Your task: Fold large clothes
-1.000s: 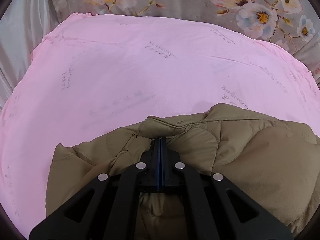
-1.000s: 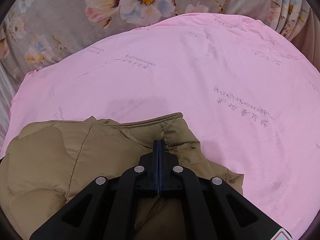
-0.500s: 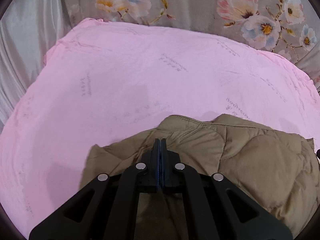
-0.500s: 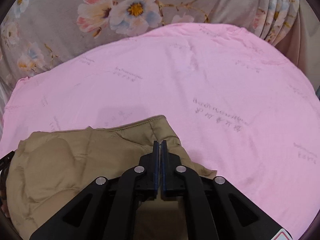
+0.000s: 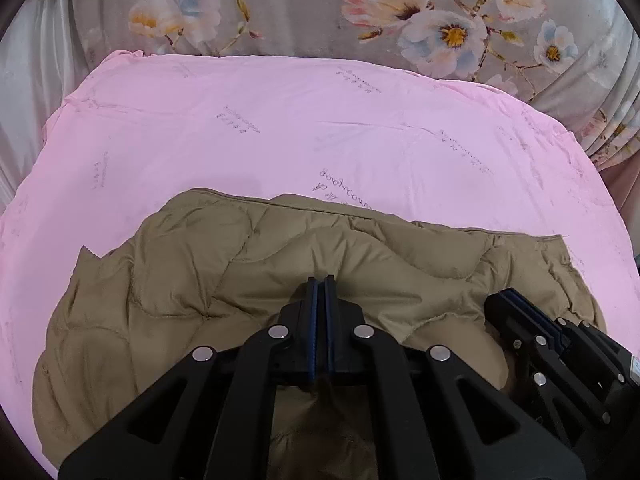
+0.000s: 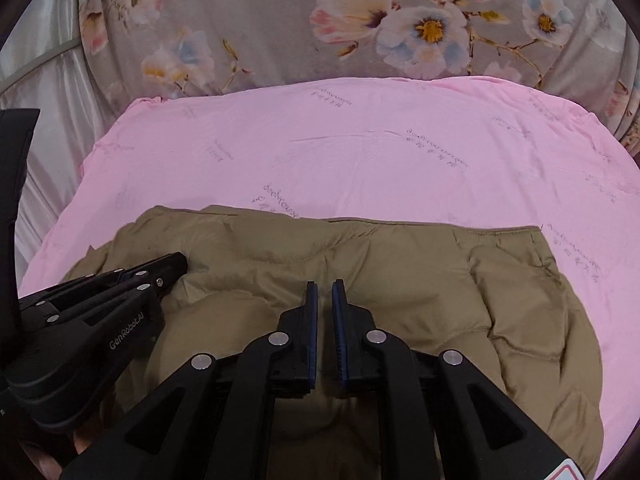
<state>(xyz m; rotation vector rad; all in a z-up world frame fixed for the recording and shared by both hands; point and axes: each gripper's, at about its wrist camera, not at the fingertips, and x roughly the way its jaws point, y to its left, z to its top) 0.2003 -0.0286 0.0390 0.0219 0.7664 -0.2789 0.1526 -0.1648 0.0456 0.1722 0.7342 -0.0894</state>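
Olive-tan quilted jacket (image 5: 280, 280) lies in a rough folded bundle on the near part of a pink sheet (image 5: 320, 128) with faint grey script print. Far edge of the jacket runs roughly straight, left to right; a seam corner sits at its far right (image 6: 536, 232). Puffy stitched panels across the top, fabric rumpled on the left side, where a small flap sticks out at the near left (image 5: 86, 252).

Left gripper (image 5: 320, 282): jaws pressed almost together, only a thin slit between the blue pads. Tips sit over the middle of the jacket; no cloth seen pinched between them. In the right wrist view the same tool (image 6: 176, 262) comes in from the left, tips closed, lying on or just over the jacket's left part; contact cannot be confirmed.

Right gripper (image 6: 325, 286): jaws a narrow gap apart, jacket fabric visible through the gap below, nothing between the pads. From the left wrist view it (image 5: 508, 300) shows at the near right, tips over the jacket's right portion.

The two tools are side by side, both angled downward over the near half of the garment.

Beyond the sheet's far edge, a grey floral-print cloth (image 5: 400, 12) with pink, white and blue blossoms. Pale satin-like curtain fabric (image 6: 48, 92) at far left.
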